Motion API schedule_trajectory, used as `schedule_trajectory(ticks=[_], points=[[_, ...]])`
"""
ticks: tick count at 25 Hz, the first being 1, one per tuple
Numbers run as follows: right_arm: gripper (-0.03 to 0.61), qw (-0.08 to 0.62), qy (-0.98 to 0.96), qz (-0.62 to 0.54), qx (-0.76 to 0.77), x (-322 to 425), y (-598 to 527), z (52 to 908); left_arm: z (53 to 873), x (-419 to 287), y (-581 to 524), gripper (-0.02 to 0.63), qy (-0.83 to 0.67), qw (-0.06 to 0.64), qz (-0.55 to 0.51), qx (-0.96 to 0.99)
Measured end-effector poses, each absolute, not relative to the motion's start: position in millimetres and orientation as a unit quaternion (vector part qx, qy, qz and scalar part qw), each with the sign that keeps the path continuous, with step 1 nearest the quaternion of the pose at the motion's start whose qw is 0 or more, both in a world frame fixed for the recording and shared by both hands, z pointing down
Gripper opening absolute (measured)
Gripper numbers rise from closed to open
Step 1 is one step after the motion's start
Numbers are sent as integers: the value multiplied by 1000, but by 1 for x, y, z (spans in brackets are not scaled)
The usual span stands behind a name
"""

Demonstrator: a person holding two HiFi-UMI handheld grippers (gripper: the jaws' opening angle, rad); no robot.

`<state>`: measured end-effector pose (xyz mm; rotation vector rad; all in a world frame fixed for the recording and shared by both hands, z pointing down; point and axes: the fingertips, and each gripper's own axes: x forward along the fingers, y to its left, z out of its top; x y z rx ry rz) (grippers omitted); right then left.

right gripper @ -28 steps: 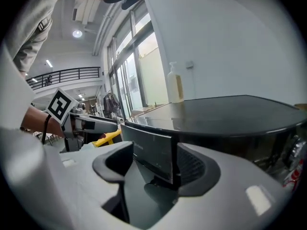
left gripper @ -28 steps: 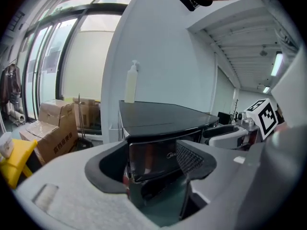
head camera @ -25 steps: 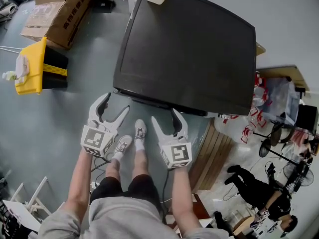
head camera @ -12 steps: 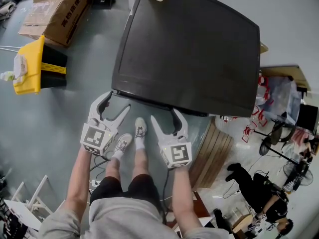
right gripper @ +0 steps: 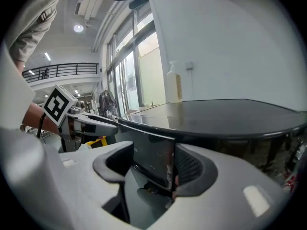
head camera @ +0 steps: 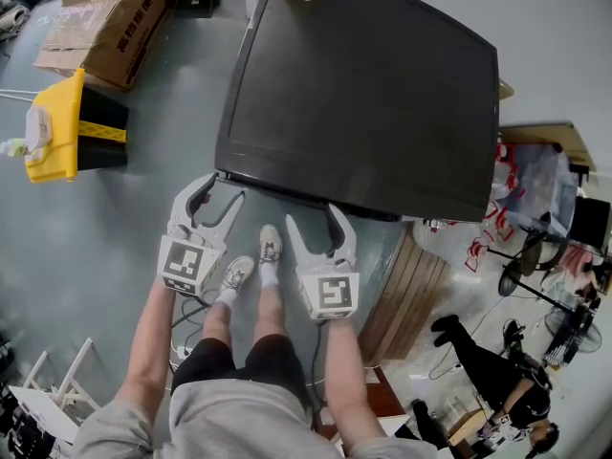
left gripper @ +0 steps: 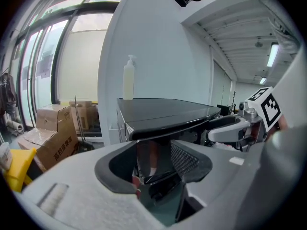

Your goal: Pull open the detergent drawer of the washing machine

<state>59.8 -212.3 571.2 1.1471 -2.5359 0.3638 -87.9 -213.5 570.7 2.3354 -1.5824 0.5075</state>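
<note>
The left gripper point(head camera: 218, 191) has just been closing; its jaws stand apart astride the glossy detergent drawer point(left gripper: 153, 159), not pressing it. At its 3 o'clock the right gripper point(head camera: 313, 218) gapes too. The drawer sits at the washing machine's point(head camera: 363, 94) front-left corner, long axis 9-to-3, facing 6.

Grey floor point(head camera: 86, 247) under a black-topped washing machine point(head camera: 363, 94), cardboard boxes point(head camera: 105, 17), a yellow bin point(head camera: 57, 127) and a slatted wooden panel point(head camera: 406, 299)
</note>
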Motion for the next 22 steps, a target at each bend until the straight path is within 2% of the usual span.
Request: schedule_trajectory(ticks=[3, 6, 11, 22], points=[[250, 167, -884, 125, 419, 62, -215, 573, 567, -90, -217, 206, -558, 137, 173, 800], [203, 169, -875, 125, 436, 66, -219, 573, 570, -90, -216, 206, -561, 138, 170, 799], [167, 172, -863, 121, 459, 69, -220, 574, 574, -92, -212, 201, -557, 141, 176, 799], [166, 182, -854, 126, 470, 67, -205, 578, 574, -94, -199, 196, -556, 138, 179, 800]])
